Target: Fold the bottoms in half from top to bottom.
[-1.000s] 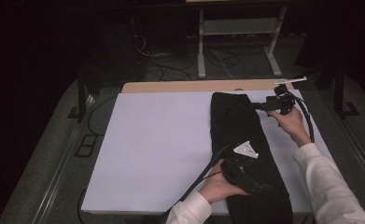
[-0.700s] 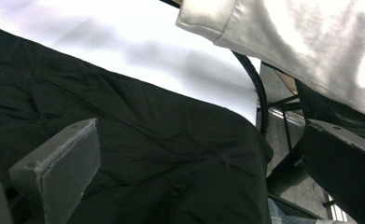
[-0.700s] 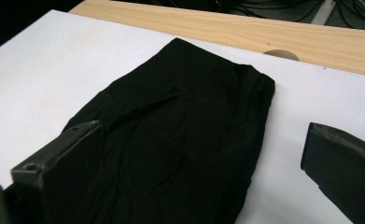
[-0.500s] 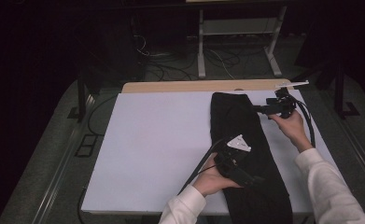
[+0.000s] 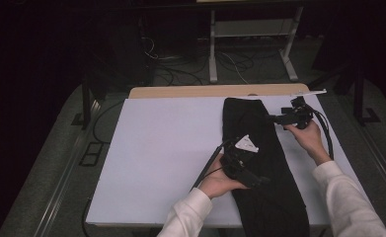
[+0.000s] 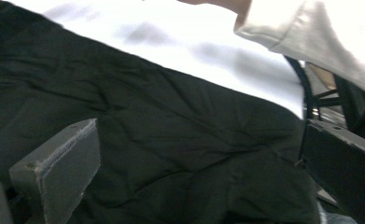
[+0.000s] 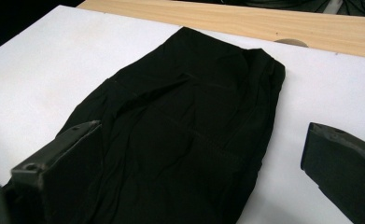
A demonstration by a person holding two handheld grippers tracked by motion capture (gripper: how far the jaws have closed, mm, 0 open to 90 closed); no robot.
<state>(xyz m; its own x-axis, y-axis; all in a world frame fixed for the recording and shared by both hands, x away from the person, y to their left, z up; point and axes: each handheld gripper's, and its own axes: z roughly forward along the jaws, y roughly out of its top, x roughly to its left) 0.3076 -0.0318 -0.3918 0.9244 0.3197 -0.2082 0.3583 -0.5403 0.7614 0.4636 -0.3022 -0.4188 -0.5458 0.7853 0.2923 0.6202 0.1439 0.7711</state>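
A long black folded garment lies lengthwise on the right half of the white board, its near end reaching the front edge. My left gripper hovers over the garment's middle, jaws wide apart; in the left gripper view wrinkled black cloth lies beneath them with nothing gripped. My right gripper sits at the garment's far right edge, pointing left. In the right gripper view its jaws are open, the garment's far end ahead of them.
A wooden table strip borders the board's far side. A black cable trails from the left gripper toward the front edge. Beyond the table, on the dark floor, are cables and a white stand. White board lies bare on the left.
My left gripper has drifted a little left and away along the garment. The right gripper has hardly moved. The garment lies as before.
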